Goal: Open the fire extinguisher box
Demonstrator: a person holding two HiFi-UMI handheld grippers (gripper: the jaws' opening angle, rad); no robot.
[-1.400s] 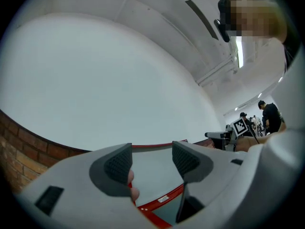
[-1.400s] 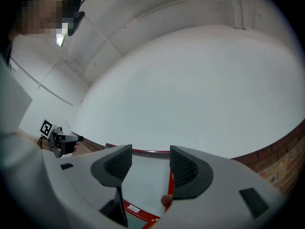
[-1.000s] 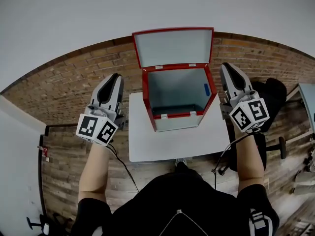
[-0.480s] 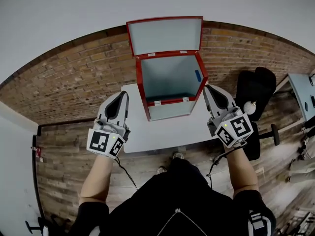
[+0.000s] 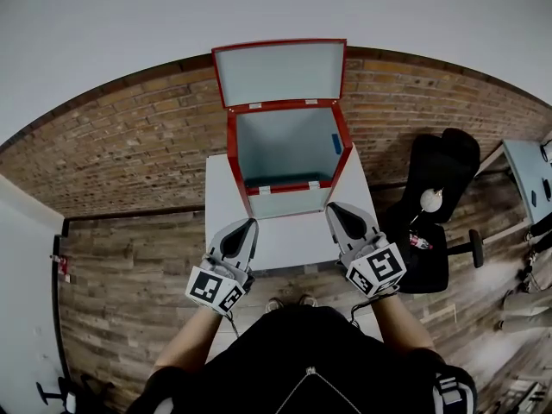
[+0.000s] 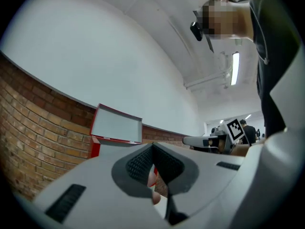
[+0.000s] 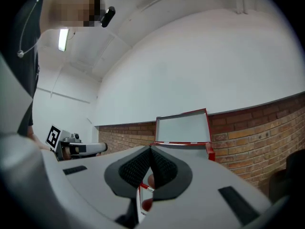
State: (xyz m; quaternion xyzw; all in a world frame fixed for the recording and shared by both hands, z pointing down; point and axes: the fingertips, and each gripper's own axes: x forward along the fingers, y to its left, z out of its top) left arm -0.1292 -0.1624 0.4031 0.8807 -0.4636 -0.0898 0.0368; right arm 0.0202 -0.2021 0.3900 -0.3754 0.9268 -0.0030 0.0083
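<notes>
Closest to me, both grippers hang over the near edge of the white table [image 5: 289, 247], each pointing away from me toward the box. My left gripper [image 5: 246, 225] has its jaws pressed together, ribbed pads meeting at the tips, with nothing held between them. My right gripper [image 5: 335, 208] matches it: jaws closed pad to pad and empty. The two sit level with one another, the left near the table's front left part, the right near its front right, and neither touches the box.

Just beyond them the red fire extinguisher box [image 5: 285, 145] stands on the table's far half, between the two grippers' lines of aim. It is open, and I see a pale grey interior and a small blue patch on its right inner wall. Its lid [image 5: 278, 72] stands upright behind it, hinged at the back edge, grey inside with a red rim.

To the right, off the table, is a black chair [image 5: 435, 175] on the wood floor [image 5: 129, 291]. Behind everything runs a brick wall [image 5: 129, 149].
</notes>
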